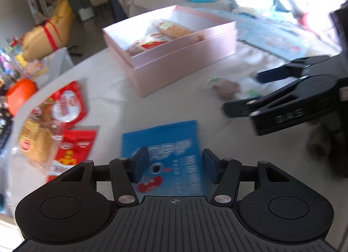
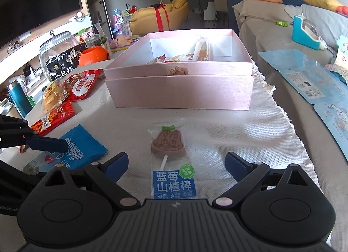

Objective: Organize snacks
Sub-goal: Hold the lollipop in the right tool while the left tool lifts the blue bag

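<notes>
A pink box (image 1: 180, 64) (image 2: 180, 90) with several wrapped snacks inside stands on the white cloth. My left gripper (image 1: 175, 167) is open just above a flat blue snack packet (image 1: 165, 143) (image 2: 80, 145); its finger also shows in the right wrist view (image 2: 47, 144). My right gripper (image 2: 176, 162) is open and empty, its jaws wide on either side of a wrapped brown lollipop (image 2: 168, 143) (image 1: 225, 88) lying flat. It also shows in the left wrist view (image 1: 245, 93).
Red snack bags (image 2: 81, 85) (image 1: 69, 106) and a bread pack (image 2: 52, 97) lie at the left table edge. An orange pumpkin pot (image 2: 93, 56) and a glass jar (image 2: 57, 53) stand beyond. Blue card packs (image 2: 304, 75) lie on the sofa at right.
</notes>
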The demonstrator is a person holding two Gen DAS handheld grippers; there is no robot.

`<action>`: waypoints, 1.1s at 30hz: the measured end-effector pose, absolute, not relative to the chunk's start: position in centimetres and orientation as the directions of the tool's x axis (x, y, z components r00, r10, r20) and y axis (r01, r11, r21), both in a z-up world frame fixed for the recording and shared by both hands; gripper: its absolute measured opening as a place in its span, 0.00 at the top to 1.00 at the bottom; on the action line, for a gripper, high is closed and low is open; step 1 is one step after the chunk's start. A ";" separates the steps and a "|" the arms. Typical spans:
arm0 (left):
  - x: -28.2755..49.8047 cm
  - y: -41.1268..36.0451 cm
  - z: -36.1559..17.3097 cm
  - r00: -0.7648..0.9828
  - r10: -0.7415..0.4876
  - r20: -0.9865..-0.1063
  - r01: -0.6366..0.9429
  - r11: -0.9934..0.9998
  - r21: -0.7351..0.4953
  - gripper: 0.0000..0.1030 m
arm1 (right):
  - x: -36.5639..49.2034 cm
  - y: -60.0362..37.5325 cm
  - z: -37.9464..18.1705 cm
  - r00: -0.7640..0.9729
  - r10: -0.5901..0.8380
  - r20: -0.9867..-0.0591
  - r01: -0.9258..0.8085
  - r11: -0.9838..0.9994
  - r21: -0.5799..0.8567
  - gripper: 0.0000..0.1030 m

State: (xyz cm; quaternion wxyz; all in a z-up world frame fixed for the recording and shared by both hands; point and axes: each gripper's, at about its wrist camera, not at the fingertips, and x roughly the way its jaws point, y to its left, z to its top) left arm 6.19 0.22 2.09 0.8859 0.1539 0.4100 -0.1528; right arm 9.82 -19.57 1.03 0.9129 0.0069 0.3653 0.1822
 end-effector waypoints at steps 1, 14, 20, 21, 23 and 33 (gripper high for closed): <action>6.3 0.3 2.0 0.616 -0.147 -0.774 0.395 0.908 0.141 0.38 | 9.8 -19.6 1.0 0.667 0.338 -0.664 -0.328 0.933 0.146 0.07; 7.4 3.1 2.1 0.615 -0.169 -0.770 0.316 0.948 0.044 0.19 | 9.8 -19.6 1.0 0.667 0.339 -0.664 -0.327 0.933 0.147 0.07; 8.7 4.9 1.5 0.600 -0.140 -0.788 0.234 0.972 0.005 0.12 | 9.8 -19.5 1.1 0.667 0.338 -0.664 -0.329 0.933 0.144 0.06; 9.0 5.1 1.5 0.605 -0.129 -0.786 0.222 0.975 0.011 0.12 | 9.8 -19.5 1.1 0.667 0.337 -0.665 -0.330 0.933 0.142 0.06; 9.3 5.5 1.4 0.608 -0.128 -0.783 0.212 0.977 0.005 0.12 | 9.8 -19.4 1.1 0.668 0.335 -0.665 -0.331 0.934 0.138 0.06; 11.7 4.7 1.2 0.564 -0.133 -0.815 0.210 0.978 -0.014 0.02 | 9.9 -19.1 0.9 0.657 0.337 -0.675 -0.351 0.929 0.122 0.00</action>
